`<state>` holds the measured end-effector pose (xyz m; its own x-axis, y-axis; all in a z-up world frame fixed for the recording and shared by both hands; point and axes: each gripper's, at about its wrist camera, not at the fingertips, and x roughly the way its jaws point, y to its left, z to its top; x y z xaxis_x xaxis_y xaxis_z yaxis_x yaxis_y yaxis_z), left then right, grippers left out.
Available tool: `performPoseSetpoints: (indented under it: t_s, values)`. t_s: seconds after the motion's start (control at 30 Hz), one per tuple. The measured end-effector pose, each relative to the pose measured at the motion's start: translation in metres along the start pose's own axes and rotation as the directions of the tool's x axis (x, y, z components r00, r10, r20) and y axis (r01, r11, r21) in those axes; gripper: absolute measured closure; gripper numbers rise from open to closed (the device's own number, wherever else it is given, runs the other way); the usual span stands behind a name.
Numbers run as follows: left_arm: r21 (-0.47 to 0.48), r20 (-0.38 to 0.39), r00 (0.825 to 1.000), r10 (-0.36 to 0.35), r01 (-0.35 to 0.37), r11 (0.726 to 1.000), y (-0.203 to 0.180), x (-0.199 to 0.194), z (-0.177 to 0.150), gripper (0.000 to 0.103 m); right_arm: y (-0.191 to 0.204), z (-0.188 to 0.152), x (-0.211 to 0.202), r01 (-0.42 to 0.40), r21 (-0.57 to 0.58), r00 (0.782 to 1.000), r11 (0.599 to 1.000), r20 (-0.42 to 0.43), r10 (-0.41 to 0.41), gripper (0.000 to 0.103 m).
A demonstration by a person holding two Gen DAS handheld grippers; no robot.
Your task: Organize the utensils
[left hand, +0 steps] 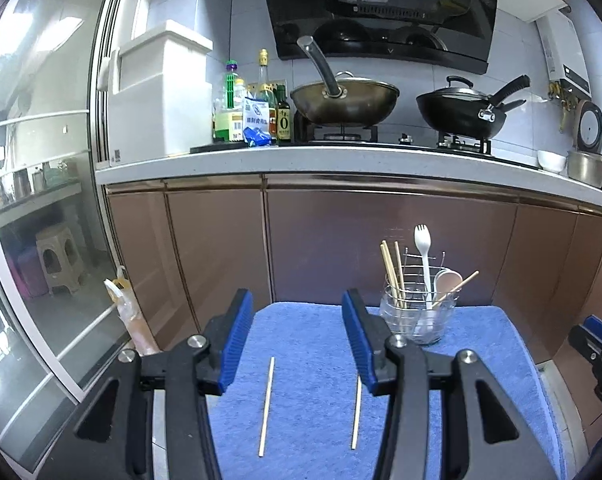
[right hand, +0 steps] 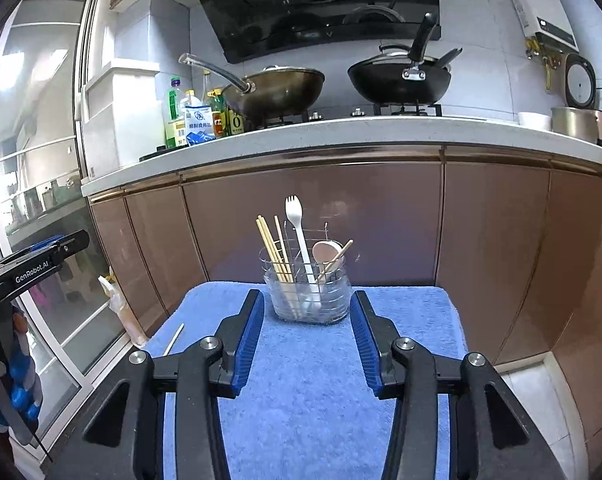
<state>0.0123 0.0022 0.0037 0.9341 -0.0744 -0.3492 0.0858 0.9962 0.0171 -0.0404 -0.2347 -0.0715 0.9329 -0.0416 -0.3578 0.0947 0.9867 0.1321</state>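
Observation:
Two wooden chopsticks lie loose on the blue towel (left hand: 309, 344): one (left hand: 267, 406) between my left fingers, the other (left hand: 356, 412) partly under the right finger. A clear utensil holder (left hand: 419, 312) stands at the towel's far side with a white spork (left hand: 424, 264), a beige spoon (left hand: 449, 280) and several chopsticks (left hand: 393, 276) in it. My left gripper (left hand: 297, 304) is open and empty above the towel. In the right wrist view my right gripper (right hand: 307, 304) is open and empty just in front of the holder (right hand: 309, 292); one loose chopstick (right hand: 173, 339) shows at the left.
Brown cabinet doors (left hand: 381, 240) stand right behind the towel. The counter (left hand: 341, 160) above carries two woks, bottles and bowls. A glass sliding door (left hand: 41, 200) is on the left, with a plastic bag (left hand: 127, 308) by the towel's left edge. Tiled floor (right hand: 541, 400) is on the right.

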Motion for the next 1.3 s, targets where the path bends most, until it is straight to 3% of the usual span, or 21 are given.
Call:
performPoseSetpoints:
  t_s: [0.33, 0.87, 1.3]
  values:
    - [0.013, 0.041, 0.999, 0.008, -0.008, 1.0, -0.003, -0.024, 0.0, 0.058, -0.004, -0.002, -0.024, 0.004, 0.022, 0.999, 1.0, 0.037, -0.005, 0.057]
    - [0.008, 0.051, 0.998, 0.033, -0.033, 0.999, 0.003, -0.018, -0.002, 0.058, -0.007, -0.004, -0.028, 0.022, 0.031, 0.998, 0.999, 0.05, -0.023, 0.054]
    - [0.02, -0.038, 0.999, -0.023, 0.024, 1.0, 0.035, 0.011, 0.002, 0.057, -0.005, 0.004, -0.01, -0.005, 0.055, 0.999, 0.998, 0.043, 0.003, 0.054]
